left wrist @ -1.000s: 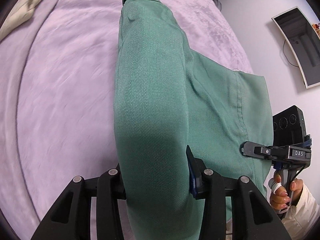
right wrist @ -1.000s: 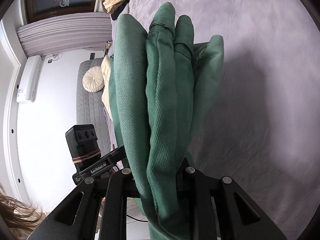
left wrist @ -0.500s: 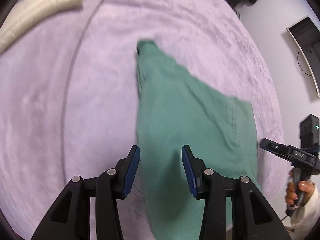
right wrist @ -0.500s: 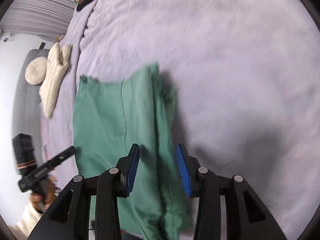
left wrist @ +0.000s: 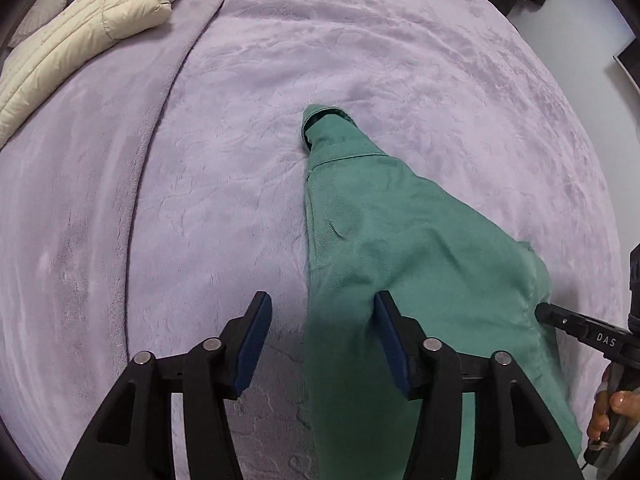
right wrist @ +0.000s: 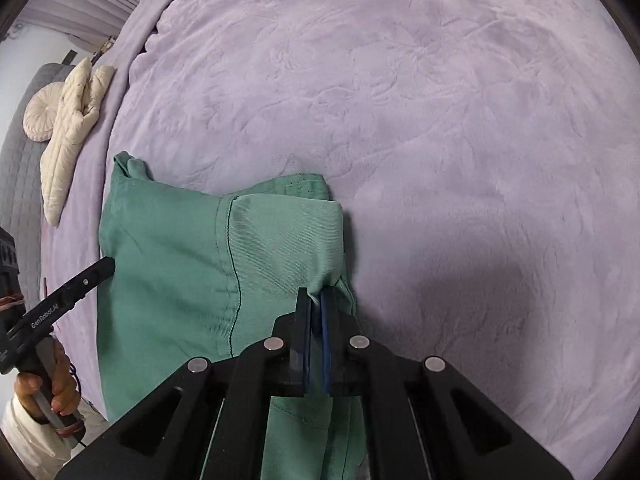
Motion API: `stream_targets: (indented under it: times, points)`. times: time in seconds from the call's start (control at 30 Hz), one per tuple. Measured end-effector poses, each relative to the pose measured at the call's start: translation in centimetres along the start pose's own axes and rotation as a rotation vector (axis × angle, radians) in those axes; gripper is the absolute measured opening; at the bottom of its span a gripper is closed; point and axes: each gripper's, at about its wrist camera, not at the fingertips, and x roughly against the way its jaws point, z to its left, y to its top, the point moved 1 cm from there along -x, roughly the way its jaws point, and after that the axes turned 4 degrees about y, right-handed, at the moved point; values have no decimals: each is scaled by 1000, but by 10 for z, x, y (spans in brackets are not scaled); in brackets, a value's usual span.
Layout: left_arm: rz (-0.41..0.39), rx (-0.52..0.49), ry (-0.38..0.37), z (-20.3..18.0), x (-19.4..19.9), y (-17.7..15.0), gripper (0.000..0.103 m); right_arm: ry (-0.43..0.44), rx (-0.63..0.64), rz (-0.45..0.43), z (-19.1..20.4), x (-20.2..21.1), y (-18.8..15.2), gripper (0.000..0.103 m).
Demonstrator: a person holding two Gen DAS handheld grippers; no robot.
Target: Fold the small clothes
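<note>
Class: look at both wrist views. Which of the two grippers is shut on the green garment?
The right gripper, pinching the green garment. The left gripper is open, gripping nothing.

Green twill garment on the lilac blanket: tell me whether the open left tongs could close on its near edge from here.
Probably yes. The left tongs stand open over the green twill garment, its near edge already between the blue pads, nothing blocking.

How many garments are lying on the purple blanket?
2. The green trousers lie at the near edge, pinched by the right tool. The cream puffer jacket lies at the far left edge. Others may be out of view.
</note>
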Motion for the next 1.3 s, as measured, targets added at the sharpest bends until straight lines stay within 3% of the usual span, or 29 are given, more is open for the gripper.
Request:
stream_targets:
  times: [0.13,0.27,0.63,0.7,0.8,0.87,0.93,1.03,1.13,1.3]
  points:
    - [6,6,-6,5,10,-4,59,46,-54,-10,-10,14,-5,6]
    - [-7,-49,33,5,38,-24,59,22,-66,-53,-8,41,-15,9]
    - [83,-235,-130,-30,99,-132,59,105,85,1,44,101,-118,9]
    - [114,-270,-116,-38,95,-152,59,92,107,33,50,96,-135,9]
    - [139,-272,-76,-38,79,-175,59,-22,124,75,40,84,-156,9]
    - [150,-225,-99,-32,74,-180,60,-59,88,96,22,75,-165,9]
    - [147,-193,-97,-28,74,-182,69,-71,33,112,3,65,-170,8]
    - [148,-198,-95,-29,75,-185,69,-128,-34,133,-26,53,-178,8]
    - [146,-198,-82,-32,83,-189,69,-69,-130,115,-42,64,-181,9]
    - [151,-174,-65,-27,85,-184,69,-84,-100,101,-37,83,-179,9]
